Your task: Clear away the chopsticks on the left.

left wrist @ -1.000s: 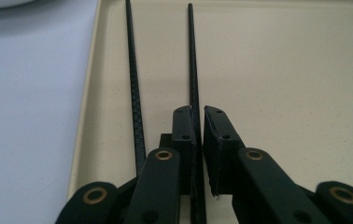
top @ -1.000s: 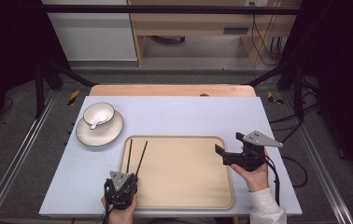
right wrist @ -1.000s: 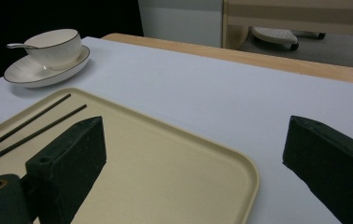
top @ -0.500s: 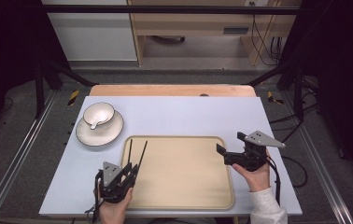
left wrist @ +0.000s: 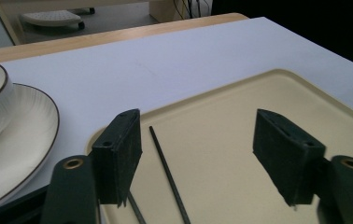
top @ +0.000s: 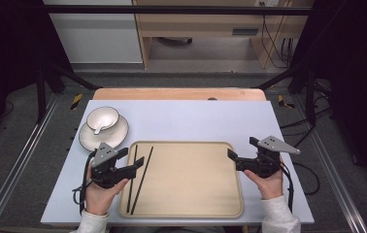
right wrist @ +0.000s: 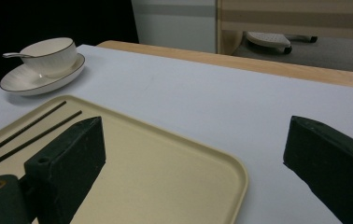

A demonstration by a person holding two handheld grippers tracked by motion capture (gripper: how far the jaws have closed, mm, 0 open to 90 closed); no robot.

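A beige tray (top: 191, 179) lies on the pale table near the front edge. Two black chopsticks (top: 142, 179) lie on its left part, running roughly front to back. My left gripper (top: 133, 156) is open at the tray's left rim, with its jaws pointing right over the far ends of the chopsticks. In the left gripper view, one chopstick (left wrist: 165, 168) runs between the spread jaws of the left gripper (left wrist: 202, 149). My right gripper (top: 241, 148) stands open at the tray's right rim, pointing left. Its own view shows the right gripper (right wrist: 198, 163) holding nothing above the tray corner (right wrist: 240, 172).
A white bowl (top: 102, 119) with a spoon in it sits on a white plate (top: 113, 136), just beyond the left gripper at the table's left. The table (top: 196, 121) has a wooden far edge. Metal frame rails run along both sides.
My left gripper has moved away from the person and slightly left, from the tray's front-left corner up beside the plate. The right gripper has stayed in place.
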